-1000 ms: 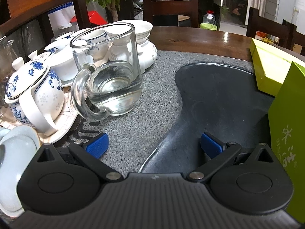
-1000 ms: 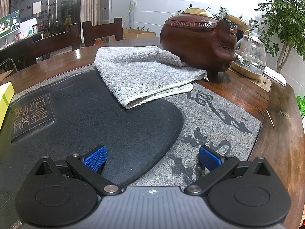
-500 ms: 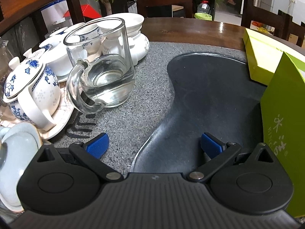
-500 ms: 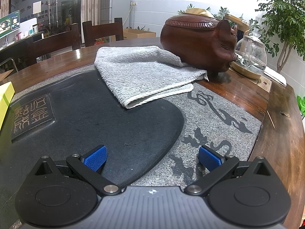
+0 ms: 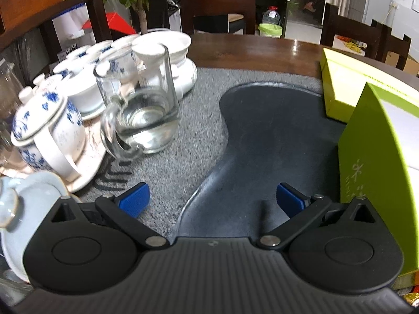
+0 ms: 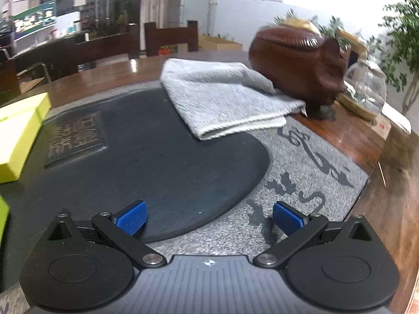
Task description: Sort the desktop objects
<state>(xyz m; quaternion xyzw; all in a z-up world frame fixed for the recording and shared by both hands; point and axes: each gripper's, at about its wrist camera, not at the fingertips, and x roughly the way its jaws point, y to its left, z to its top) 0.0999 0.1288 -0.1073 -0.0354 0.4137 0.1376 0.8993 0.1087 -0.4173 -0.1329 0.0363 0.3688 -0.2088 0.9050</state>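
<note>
Left wrist view: the left gripper (image 5: pixel 212 200) fills the lower frame, its blue pads spread wide with nothing between them. It hovers over the stone tea tray (image 5: pixel 275 141), at the boundary between grey granite and dark recess. At centre left a glass pitcher (image 5: pixel 142 110), partly filled with clear liquid, stands on the granite. Just beside it, at left, a blue-and-white teapot (image 5: pixel 48 128) sits on a pale saucer-like tray, with white cups (image 5: pixel 104 52) and a white bowl (image 5: pixel 175 60) grouped behind. Green boxes (image 5: pixel 371 141) occupy the right edge; one stands upright and is cut off by the frame.

Right wrist view: the right gripper (image 6: pixel 209 218) is likewise fully open and empty, low over the dark recess. A folded grey towel (image 6: pixel 225 96) lies at upper centre, partly on the tray, touching a brown pig-shaped wooden vessel (image 6: pixel 298 70) on the bench (image 6: pixel 361 141). A glass kettle (image 6: pixel 366 86) stands at upper right.

Progress: neither gripper has hold of anything, so sorting appears at an early or between-objects stage. The pitcher, towel and boxes look like candidates remaining to be placed.

Limits: both views show motion blur. The pale item at lower left of the left view is cropped and unidentifiable. Engraved characters on the tray are illegible.
</note>
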